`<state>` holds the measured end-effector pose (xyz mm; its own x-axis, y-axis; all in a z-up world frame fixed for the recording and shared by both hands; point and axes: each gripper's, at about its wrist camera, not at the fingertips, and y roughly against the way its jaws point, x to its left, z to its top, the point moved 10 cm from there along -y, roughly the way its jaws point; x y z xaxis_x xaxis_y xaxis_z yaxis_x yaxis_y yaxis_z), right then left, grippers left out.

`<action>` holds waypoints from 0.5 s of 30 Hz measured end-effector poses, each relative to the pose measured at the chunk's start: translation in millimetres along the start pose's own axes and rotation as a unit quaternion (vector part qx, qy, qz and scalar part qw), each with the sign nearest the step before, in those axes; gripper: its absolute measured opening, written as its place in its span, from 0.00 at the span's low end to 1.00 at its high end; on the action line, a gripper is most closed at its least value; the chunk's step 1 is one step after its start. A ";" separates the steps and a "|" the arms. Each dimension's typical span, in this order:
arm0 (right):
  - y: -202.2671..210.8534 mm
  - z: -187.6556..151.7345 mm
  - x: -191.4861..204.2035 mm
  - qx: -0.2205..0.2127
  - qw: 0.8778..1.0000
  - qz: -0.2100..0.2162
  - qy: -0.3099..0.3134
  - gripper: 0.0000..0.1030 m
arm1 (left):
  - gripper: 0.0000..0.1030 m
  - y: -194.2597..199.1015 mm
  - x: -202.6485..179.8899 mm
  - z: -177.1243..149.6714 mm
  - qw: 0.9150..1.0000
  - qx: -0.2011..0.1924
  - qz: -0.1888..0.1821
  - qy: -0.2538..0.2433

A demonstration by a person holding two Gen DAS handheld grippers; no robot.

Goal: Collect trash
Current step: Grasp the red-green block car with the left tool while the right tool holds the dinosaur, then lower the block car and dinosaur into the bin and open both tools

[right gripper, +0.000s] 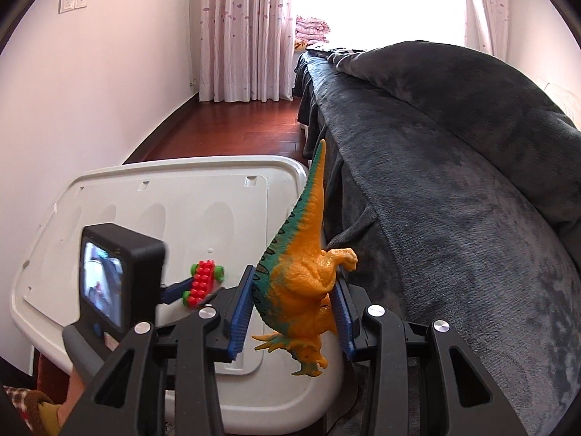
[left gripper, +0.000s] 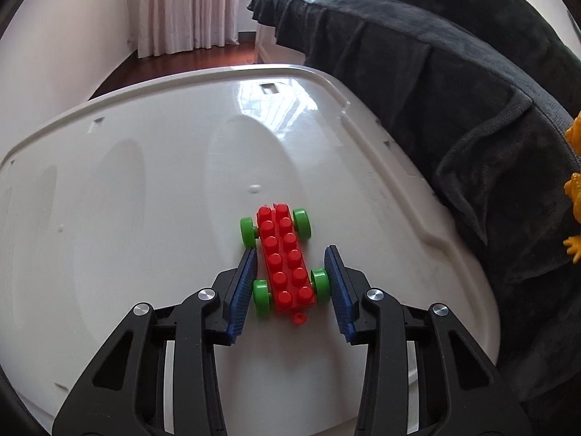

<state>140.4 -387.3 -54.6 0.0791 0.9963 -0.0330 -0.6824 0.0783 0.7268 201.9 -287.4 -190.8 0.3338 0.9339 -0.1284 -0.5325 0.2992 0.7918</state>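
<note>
A red toy brick car (left gripper: 285,259) with green wheels lies on the white plastic lid (left gripper: 127,181). My left gripper (left gripper: 290,254) is open, its blue pads on either side of the car's near end. The car (right gripper: 203,283) and the left gripper (right gripper: 203,287) also show in the right wrist view. My right gripper (right gripper: 294,272) is shut on an orange and green toy dinosaur (right gripper: 301,279), held head down above the lid's right edge (right gripper: 283,167). Part of the dinosaur (left gripper: 575,196) shows at the right edge of the left wrist view.
A bed with a dark grey blanket (right gripper: 454,200) runs along the right of the lid. A white wall (right gripper: 90,91) stands to the left. Red-brown wood floor (right gripper: 236,127) and pink curtains (right gripper: 247,32) lie beyond.
</note>
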 end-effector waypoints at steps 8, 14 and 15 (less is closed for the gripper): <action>-1.1 -1.2 2.3 -0.001 1.000 0.004 0.000 0.38 | 0.37 28.9 20.8 -5.4 1.000 -0.020 0.006 0.000; 4.4 -0.5 11.4 -0.006 1.000 0.008 0.007 0.38 | 0.37 62.9 38.8 -6.0 0.999 -0.042 0.012 0.001; 6.0 0.1 14.2 -0.007 1.000 0.010 0.009 0.38 | 0.37 68.5 42.6 -6.2 0.999 -0.044 0.014 0.002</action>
<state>137.5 -372.6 -50.6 0.0536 0.9981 -0.0311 -0.6932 0.0596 0.7183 174.8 -225.8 -145.8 0.3140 0.9431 -0.1096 -0.6082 0.2884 0.7395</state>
